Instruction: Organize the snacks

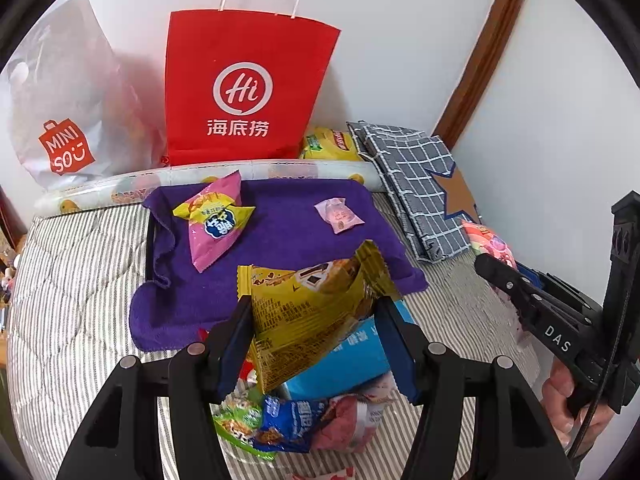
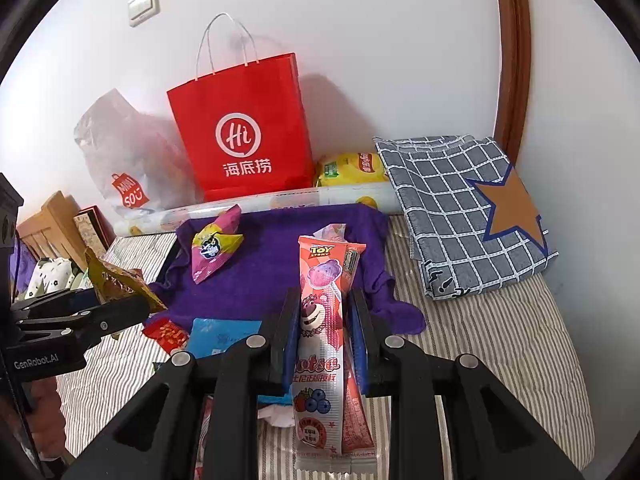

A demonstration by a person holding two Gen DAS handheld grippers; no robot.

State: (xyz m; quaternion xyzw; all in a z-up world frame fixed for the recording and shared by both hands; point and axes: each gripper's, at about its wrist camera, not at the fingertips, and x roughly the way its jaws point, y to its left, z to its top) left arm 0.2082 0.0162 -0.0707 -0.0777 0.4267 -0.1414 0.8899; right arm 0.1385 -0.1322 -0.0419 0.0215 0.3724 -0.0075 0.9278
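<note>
Left wrist view: left gripper [image 1: 316, 324] clenched on a yellow snack packet [image 1: 312, 304], lifted over the near edge of the purple towel [image 1: 280, 224], above a blue packet [image 1: 344, 364] and a small heap of wrappers on the striped bedcover [image 1: 72, 300]. On the towel, a pink-and-yellow snack bag [image 1: 214, 220] and a small pink candy [image 1: 338, 214].

Right wrist view: right gripper [image 2: 324, 332] clamped on a tall pink lollipop packet [image 2: 324, 320], upright between the pads. Against the wall, a red paper bag [image 2: 244, 132]; beside it a yellow chip bag [image 2: 352, 168] and a folded checked cloth [image 2: 460, 204].
</note>
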